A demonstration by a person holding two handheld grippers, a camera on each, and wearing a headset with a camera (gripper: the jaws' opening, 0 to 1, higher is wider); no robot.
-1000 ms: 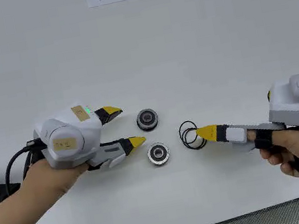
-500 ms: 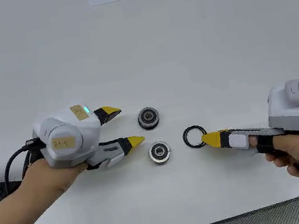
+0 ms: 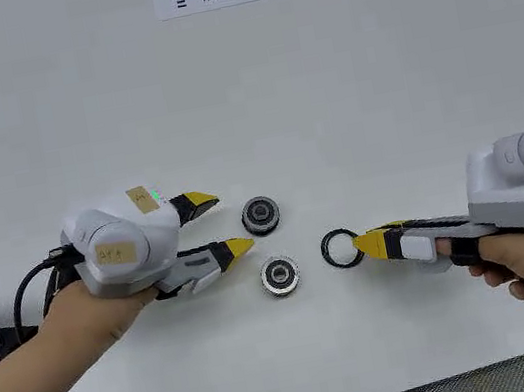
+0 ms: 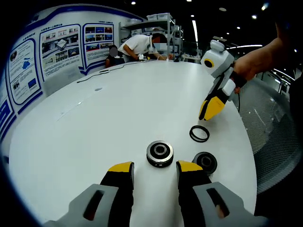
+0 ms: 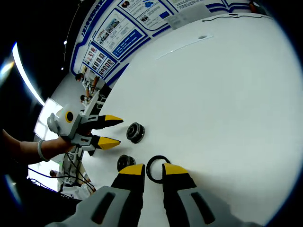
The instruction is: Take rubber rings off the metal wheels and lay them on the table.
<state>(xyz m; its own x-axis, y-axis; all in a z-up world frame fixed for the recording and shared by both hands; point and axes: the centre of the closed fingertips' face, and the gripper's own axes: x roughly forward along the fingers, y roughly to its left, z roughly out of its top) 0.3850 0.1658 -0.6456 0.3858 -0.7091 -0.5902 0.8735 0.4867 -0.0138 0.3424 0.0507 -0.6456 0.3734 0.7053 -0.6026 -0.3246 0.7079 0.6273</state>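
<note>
Rubber ring [image 3: 340, 248] flat on table [image 3: 380, 114], 3 o'clock from near wheel [image 3: 279, 274]; far wheel [image 3: 260, 215] at its 12. Right gripper [image 3: 367, 243] jaws slightly apart, tips at ring, not clamping. Left gripper [image 3: 224, 222] wide open at the wheels' 9. Risk: tip snags ring on pull-back, drags it; unclamped wheels skid.

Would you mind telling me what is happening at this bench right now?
A person holds a gripper in each hand over a white table. One rubber ring lies flat on the table, just at the tips of the right gripper, whose jaws stand slightly apart and hold nothing. The left gripper, jaws open, points toward the two metal wheels, which sit close together between the grippers, untouched.
</note>
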